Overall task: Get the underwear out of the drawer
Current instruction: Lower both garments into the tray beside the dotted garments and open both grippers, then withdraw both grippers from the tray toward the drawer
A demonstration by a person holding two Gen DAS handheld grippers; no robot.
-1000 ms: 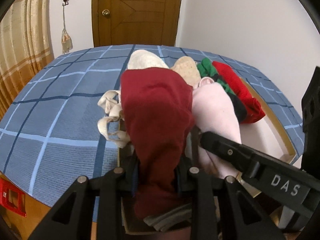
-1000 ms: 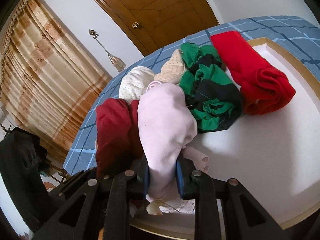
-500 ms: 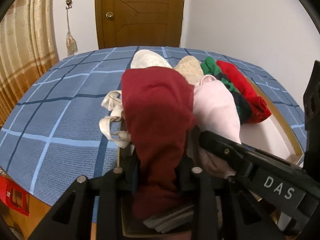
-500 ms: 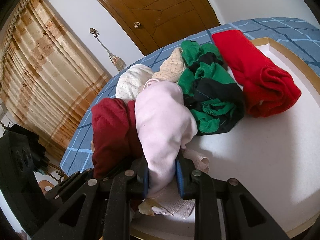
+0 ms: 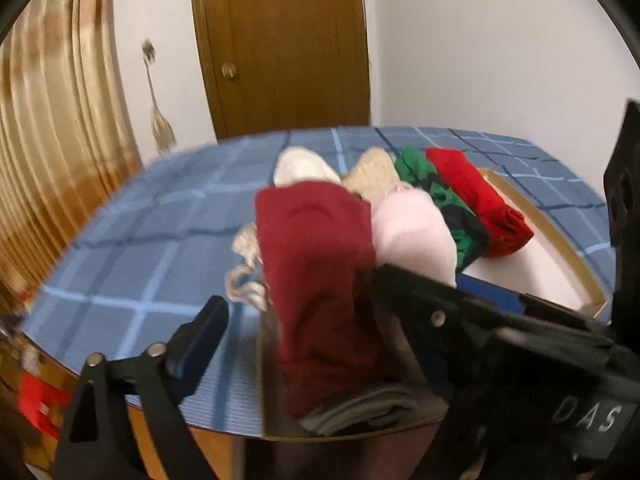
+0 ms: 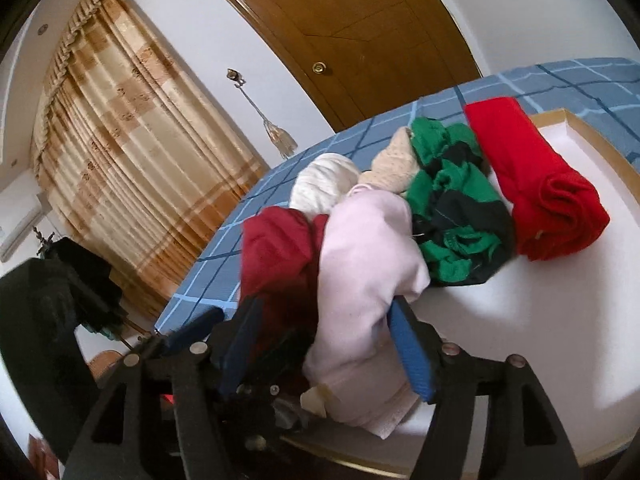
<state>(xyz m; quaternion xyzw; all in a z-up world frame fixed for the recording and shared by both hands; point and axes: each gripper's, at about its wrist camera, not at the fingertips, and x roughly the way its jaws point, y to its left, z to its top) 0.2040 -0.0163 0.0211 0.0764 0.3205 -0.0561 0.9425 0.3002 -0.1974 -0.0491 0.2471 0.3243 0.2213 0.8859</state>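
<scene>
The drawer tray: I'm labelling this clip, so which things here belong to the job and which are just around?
Job: drawer tray, dark red garment, pink garment, green-and-black garment, bright red roll, both grippers, just opened.
Around: blue checked bedcover, door, curtain.

Left tool jaws just opened around dark red underwear over drawer

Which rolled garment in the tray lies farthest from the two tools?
The bright red rolled garment, at the far right of the row beside the green-and-black one; the dark red and pale pink rolls lie nearest the tools.
</scene>
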